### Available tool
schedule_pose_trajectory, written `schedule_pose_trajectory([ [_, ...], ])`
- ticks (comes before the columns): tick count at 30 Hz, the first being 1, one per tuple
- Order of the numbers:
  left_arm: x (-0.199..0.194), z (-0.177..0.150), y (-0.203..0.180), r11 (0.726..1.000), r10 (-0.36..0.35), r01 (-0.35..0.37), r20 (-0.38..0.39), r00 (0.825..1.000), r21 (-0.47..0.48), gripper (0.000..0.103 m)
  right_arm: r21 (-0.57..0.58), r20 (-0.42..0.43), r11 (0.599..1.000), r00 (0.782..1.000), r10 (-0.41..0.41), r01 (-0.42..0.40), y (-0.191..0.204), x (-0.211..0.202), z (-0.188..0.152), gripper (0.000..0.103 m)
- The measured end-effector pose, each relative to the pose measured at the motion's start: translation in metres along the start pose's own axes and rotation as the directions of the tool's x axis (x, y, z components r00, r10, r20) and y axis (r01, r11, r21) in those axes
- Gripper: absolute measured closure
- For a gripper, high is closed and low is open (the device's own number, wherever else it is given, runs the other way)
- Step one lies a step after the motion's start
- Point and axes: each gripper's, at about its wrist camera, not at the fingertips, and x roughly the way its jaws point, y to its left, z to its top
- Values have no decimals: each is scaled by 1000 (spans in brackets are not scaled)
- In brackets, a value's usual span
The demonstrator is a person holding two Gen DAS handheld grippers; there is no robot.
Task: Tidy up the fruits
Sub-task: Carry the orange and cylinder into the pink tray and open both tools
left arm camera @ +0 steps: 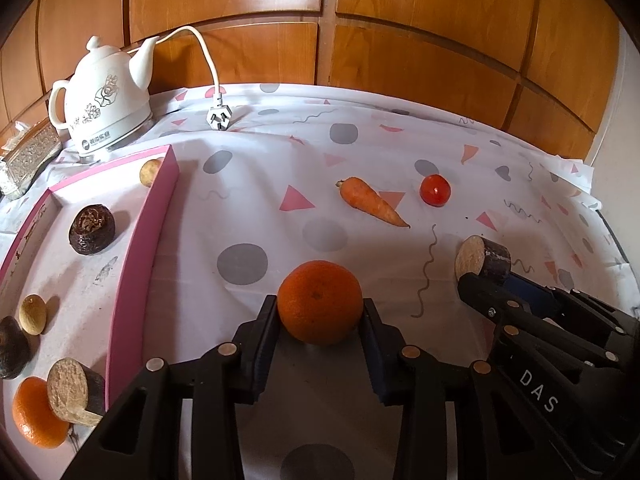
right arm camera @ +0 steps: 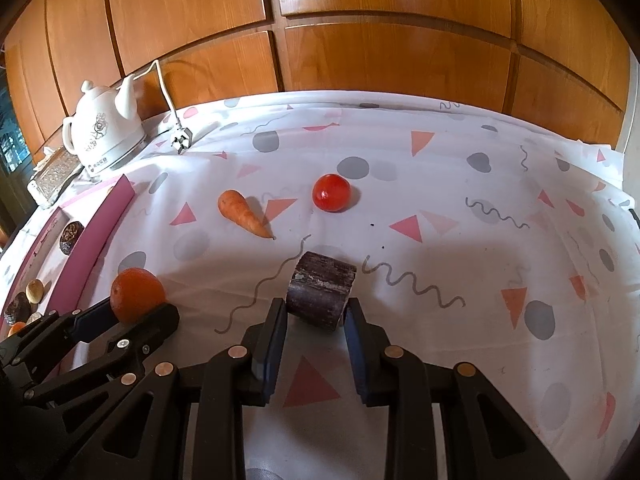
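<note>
the left gripper [left arm camera: 320, 312] has its jaws pressed to either side of an orange [left arm camera: 320, 302], which looks clamped just above or on the patterned tablecloth [left arm camera: 248, 208], close beside the pink tray [left arm camera: 140, 264] at its left; the right gripper [right arm camera: 316, 312] has its jaws closed against the flat ends of a dark sugarcane segment [right arm camera: 320, 294], so both tools look loaded at once. the tray already carries another orange [left arm camera: 34, 416], a second sugarcane piece [left arm camera: 72, 394], two dark wrinkled fruits [left arm camera: 91, 230] and some small pale ones [left arm camera: 33, 314], while a carrot [left arm camera: 372, 202] and a tomato [left arm camera: 435, 190] lie loose farther back on the cloth, well apart from either tool. the likely next step is carrying both pieces over the tray wall, and that is where trouble could come: the orange is round and held only near its lower half, so a tilt could let it roll out of the jaws; the cane is gripped across hard ends and could pivot or slip. with both arms heading left, the right tool may bump the left one, and a low pass could catch the tray's pink rim or knock the cane piece already resting there. the kettle [left arm camera: 106, 100] and its plug [left arm camera: 219, 116] sit behind, out of the path
</note>
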Motion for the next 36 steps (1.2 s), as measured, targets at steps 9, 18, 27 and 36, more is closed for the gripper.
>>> schedule_pose_trajectory([
  [9, 0, 0, 0, 1000, -2, 2, 1, 1000, -2, 63, 10, -13, 1000, 1000, 11, -11, -3, 6, -2, 73],
  [18, 1, -1, 0, 1000, -2, 2, 3, 1000, -2, 63, 11, -16, 1000, 1000, 12, -12, -3, 6, -2, 73],
  [27, 0, -1, -1, 1000, -1, 1, 3, 1000, -1, 64, 10, -17, 1000, 1000, 10, -10, -3, 6, -2, 73],
  [36, -1, 0, -1, 1000, 0, 0, 2, 1000, 7, 64, 6, -17, 1000, 1000, 4, -4, -2, 6, -2, 73],
])
